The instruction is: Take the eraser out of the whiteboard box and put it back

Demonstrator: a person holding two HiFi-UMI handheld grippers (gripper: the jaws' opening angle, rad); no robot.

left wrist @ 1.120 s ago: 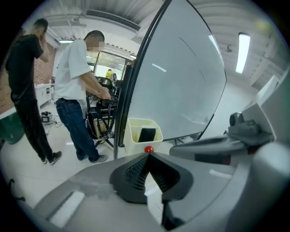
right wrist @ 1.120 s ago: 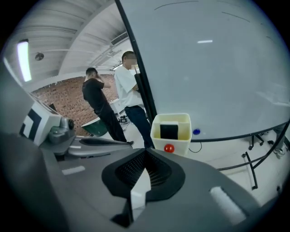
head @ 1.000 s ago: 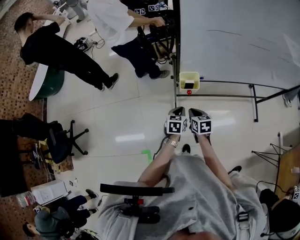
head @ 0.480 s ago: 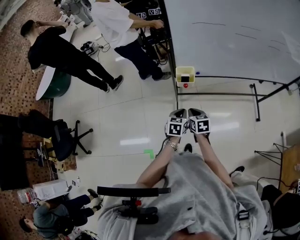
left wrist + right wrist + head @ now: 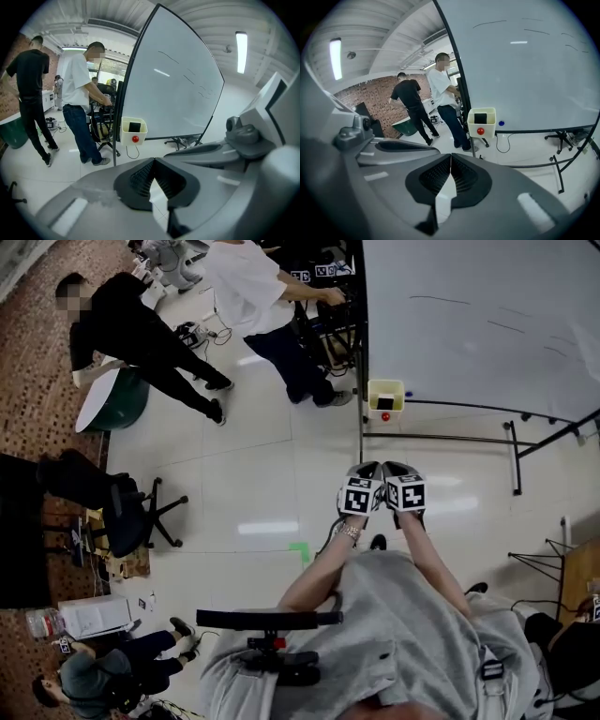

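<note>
A pale yellow whiteboard box [image 5: 385, 399] hangs at the lower left corner of the whiteboard [image 5: 478, 324]. The black eraser [image 5: 384, 405] stands inside it, and a red round knob [image 5: 384, 415] shows on its front. The box [image 5: 134, 132] with the eraser [image 5: 134, 127] lies ahead in the left gripper view, and the box [image 5: 482, 123] with the eraser [image 5: 481, 118] in the right gripper view. My left gripper [image 5: 364, 470] and right gripper [image 5: 396, 468] are held side by side, well short of the box, pointing toward it. Both are shut and empty, as the left gripper [image 5: 153, 160] and right gripper [image 5: 451, 155] show close up.
A person in a white shirt [image 5: 248, 296] stands at a cart just left of the whiteboard. Further left a person in black [image 5: 131, 324] stands by a round table [image 5: 98, 399]. The whiteboard's stand legs [image 5: 441, 437] cross the floor below the box. An office chair [image 5: 122, 517] is at left.
Both grippers have drifted slightly forward together and stay shut. The person in black has stepped further back, and the person in white has shifted a little.
</note>
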